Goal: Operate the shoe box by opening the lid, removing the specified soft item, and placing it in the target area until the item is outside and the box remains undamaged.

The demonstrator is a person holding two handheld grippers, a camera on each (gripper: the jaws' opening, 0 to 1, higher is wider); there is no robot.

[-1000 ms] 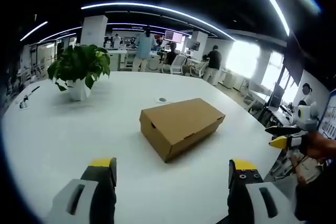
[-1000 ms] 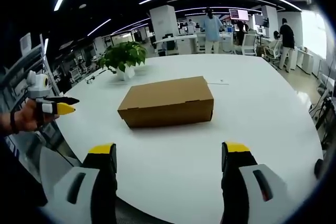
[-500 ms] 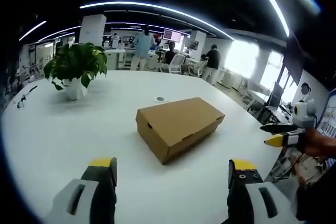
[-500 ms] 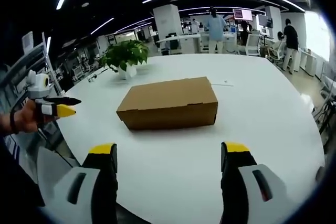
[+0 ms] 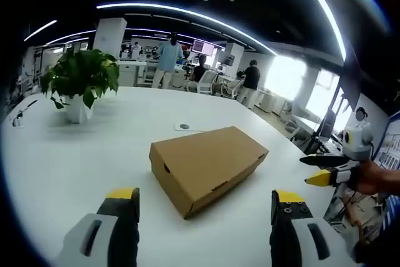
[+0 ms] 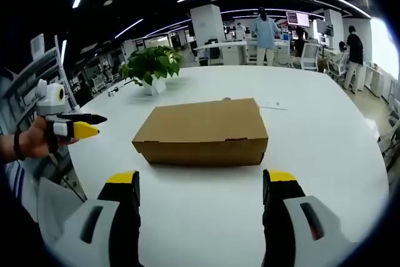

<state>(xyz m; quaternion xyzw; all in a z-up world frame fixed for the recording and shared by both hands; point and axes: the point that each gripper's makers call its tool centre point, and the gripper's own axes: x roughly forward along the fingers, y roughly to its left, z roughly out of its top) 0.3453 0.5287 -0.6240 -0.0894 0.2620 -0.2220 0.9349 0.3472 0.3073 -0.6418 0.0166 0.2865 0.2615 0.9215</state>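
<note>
Box (image 5: pixel 207 167) closed; tongs (image 6: pixel 204 199) spread.

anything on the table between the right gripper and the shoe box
Nothing: in the right gripper view, only bare white table separates the open right gripper from the closed shoe box.

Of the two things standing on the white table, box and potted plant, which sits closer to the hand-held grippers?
The closed cardboard shoe box, just ahead of the jaws. The potted plant stands well behind it, toward the table's far edge.
</note>
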